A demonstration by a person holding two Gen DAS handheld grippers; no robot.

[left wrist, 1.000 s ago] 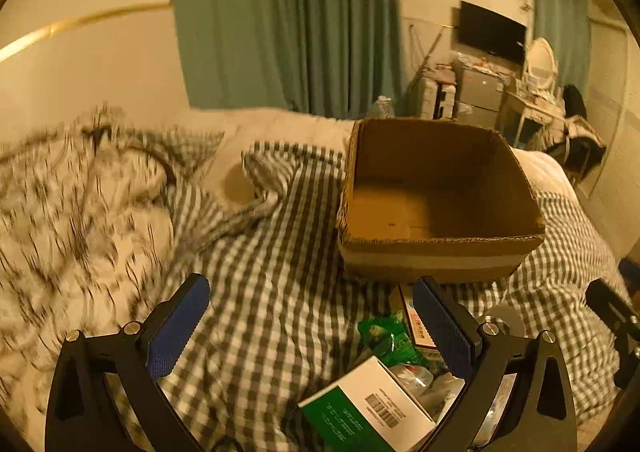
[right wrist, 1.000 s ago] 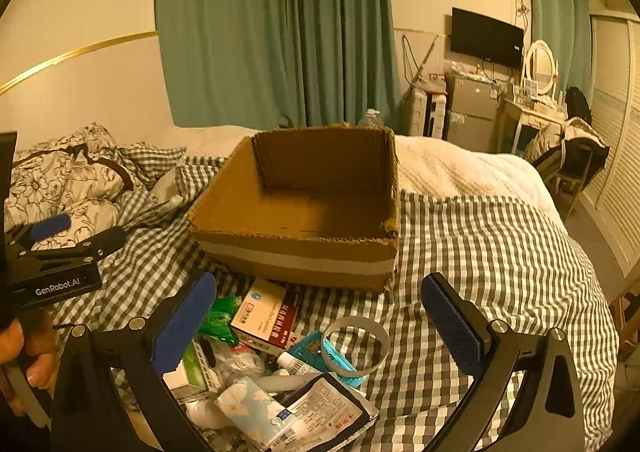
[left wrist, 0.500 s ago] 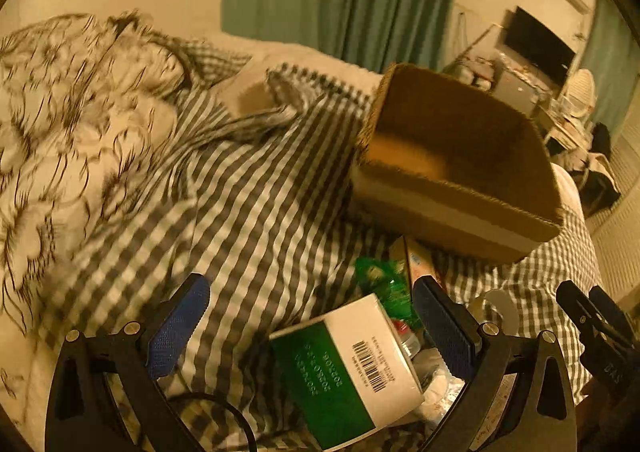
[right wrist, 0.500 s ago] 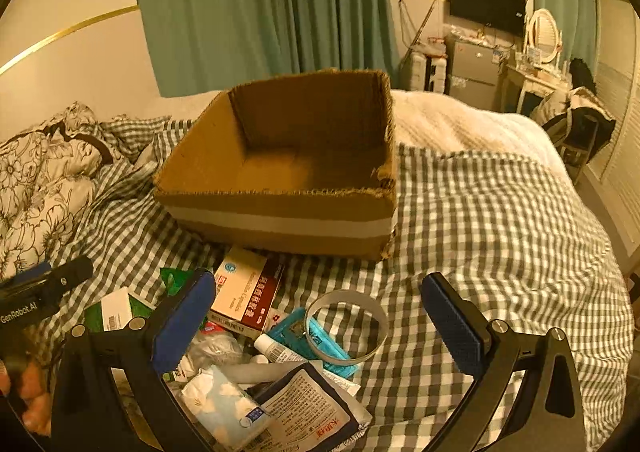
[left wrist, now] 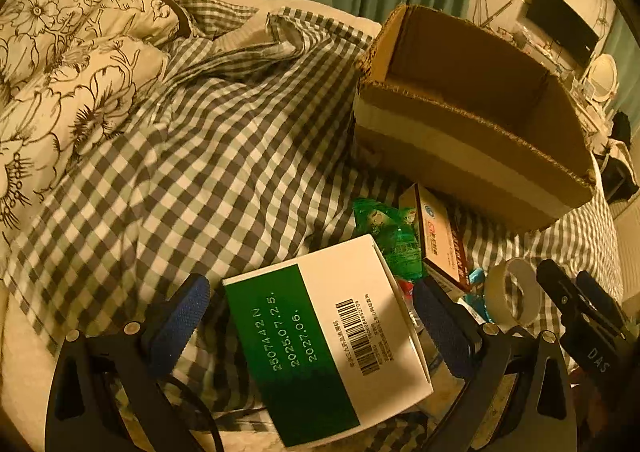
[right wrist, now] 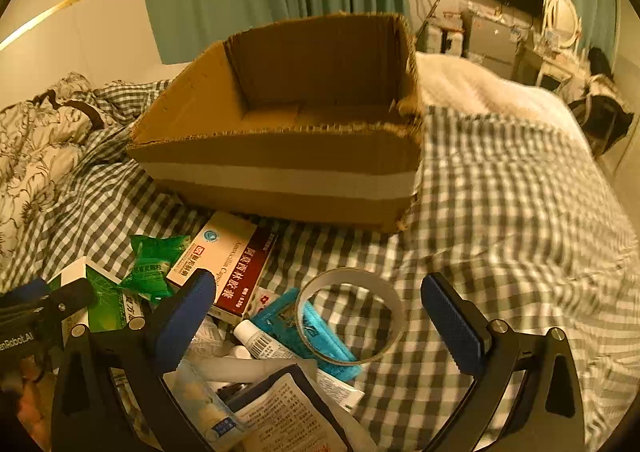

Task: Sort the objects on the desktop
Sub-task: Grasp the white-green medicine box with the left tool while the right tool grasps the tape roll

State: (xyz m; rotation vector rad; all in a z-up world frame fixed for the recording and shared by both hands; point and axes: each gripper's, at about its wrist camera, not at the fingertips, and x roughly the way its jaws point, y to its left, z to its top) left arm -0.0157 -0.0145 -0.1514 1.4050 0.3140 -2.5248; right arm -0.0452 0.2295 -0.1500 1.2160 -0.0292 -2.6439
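**Both grippers close in on the pile**

Since a second ago both grippers have dropped toward the clutter, so the green-and-white box (left wrist: 320, 336) now fills the gap of the left gripper (left wrist: 310, 322). The cardboard box (right wrist: 288, 140) sits empty on the checked bedspread (right wrist: 500, 212), just behind the pile, likely the sorting target. The red-and-white medicine box (right wrist: 228, 264) lies nearest it. The tape ring (right wrist: 350, 318) rests between the spread fingers of the right gripper (right wrist: 320, 316). Both grippers are wide apart, gripping nothing yet.
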